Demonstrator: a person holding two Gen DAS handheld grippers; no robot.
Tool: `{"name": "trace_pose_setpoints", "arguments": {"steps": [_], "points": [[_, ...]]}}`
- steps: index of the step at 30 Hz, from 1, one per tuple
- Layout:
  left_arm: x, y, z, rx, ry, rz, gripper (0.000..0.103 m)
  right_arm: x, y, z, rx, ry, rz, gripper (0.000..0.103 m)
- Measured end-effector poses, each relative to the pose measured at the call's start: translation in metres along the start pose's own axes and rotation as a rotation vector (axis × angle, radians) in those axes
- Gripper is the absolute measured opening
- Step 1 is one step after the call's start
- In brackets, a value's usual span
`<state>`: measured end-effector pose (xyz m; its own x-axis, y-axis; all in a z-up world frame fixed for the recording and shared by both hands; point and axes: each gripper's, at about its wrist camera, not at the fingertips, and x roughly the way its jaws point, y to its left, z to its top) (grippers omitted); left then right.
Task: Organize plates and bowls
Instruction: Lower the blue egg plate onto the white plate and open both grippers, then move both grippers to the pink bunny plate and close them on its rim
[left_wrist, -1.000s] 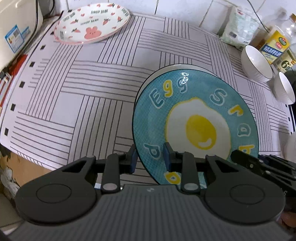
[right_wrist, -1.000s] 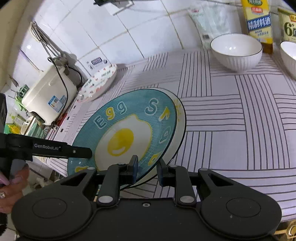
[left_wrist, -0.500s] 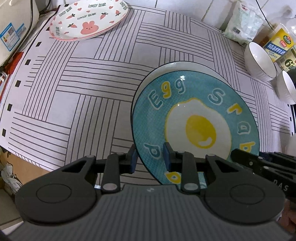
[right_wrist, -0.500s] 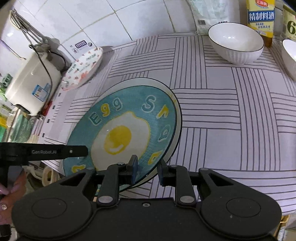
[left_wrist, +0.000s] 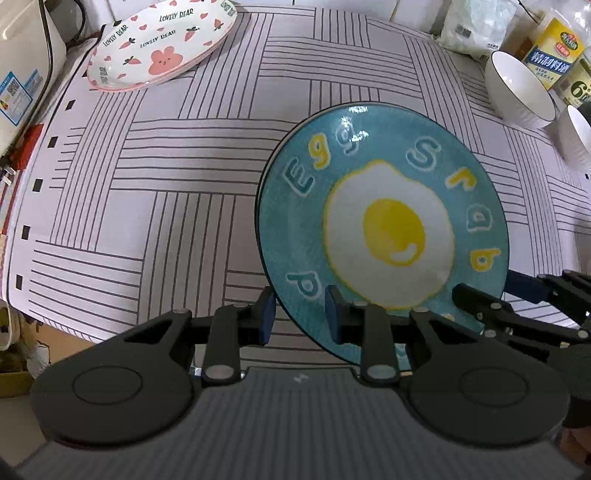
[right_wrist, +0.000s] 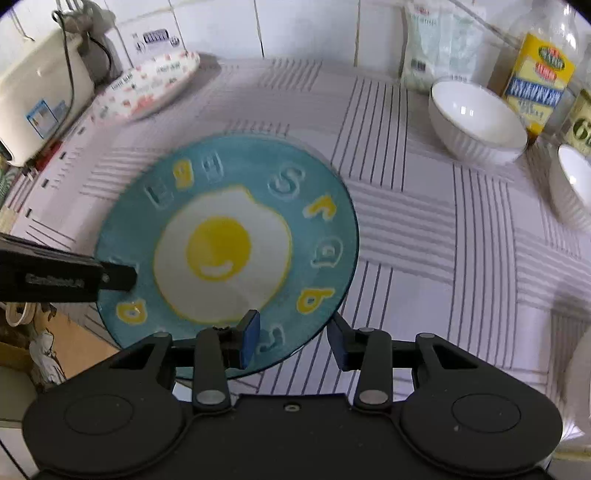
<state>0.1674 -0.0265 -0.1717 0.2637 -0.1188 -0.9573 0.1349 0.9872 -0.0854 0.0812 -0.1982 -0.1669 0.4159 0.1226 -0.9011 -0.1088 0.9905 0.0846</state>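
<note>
Since the earlier frame the right gripper (right_wrist: 291, 338) has just been opening; its pads now stand apart either side of the blue plate's (right_wrist: 229, 236) near rim, released. Below that plate the white-rimmed plate seen earlier no longer shows. The left gripper (left_wrist: 300, 317) is clenched on the blue plate's left edge, holding it over the striped mat (left_wrist: 147, 184).

Left wrist view shows both grippers, the right one (left_wrist: 517, 295) entering from the right edge at the plate's rim. Right wrist view is motion-blurred; it shows only one finger (right_wrist: 118, 275) of the left gripper, plus a rice cooker (right_wrist: 40, 99) in full.

Counted, left to right: one rice cooker, one pink bunny plate (left_wrist: 162, 48), one blue plate, two white bowls (left_wrist: 517, 88) (left_wrist: 574, 136).
</note>
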Motion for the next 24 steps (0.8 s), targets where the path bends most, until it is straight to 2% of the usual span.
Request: {"name": "trace_pose_setpoints", "arguments": {"steps": [8, 11, 17, 24], "points": [[-0.015, 0.002, -0.007, 0.005, -0.021, -0.038, 0.026, 0.001, -0.005, -0.006, 0.047, -0.041, 0.021, 0.045], [-0.029, 0.002, -0.013, 0.021, -0.044, -0.032, 0.026, -0.008, -0.005, -0.013, 0.076, -0.058, 0.029, 0.045], [-0.059, 0.006, -0.022, 0.037, -0.098, -0.016, 0.026, -0.037, -0.007, -0.021, 0.113, -0.119, 0.039, 0.045], [-0.099, 0.025, -0.027, 0.027, -0.166, -0.011, 0.026, -0.079, 0.003, -0.018, 0.103, -0.228, 0.100, 0.045]]}}
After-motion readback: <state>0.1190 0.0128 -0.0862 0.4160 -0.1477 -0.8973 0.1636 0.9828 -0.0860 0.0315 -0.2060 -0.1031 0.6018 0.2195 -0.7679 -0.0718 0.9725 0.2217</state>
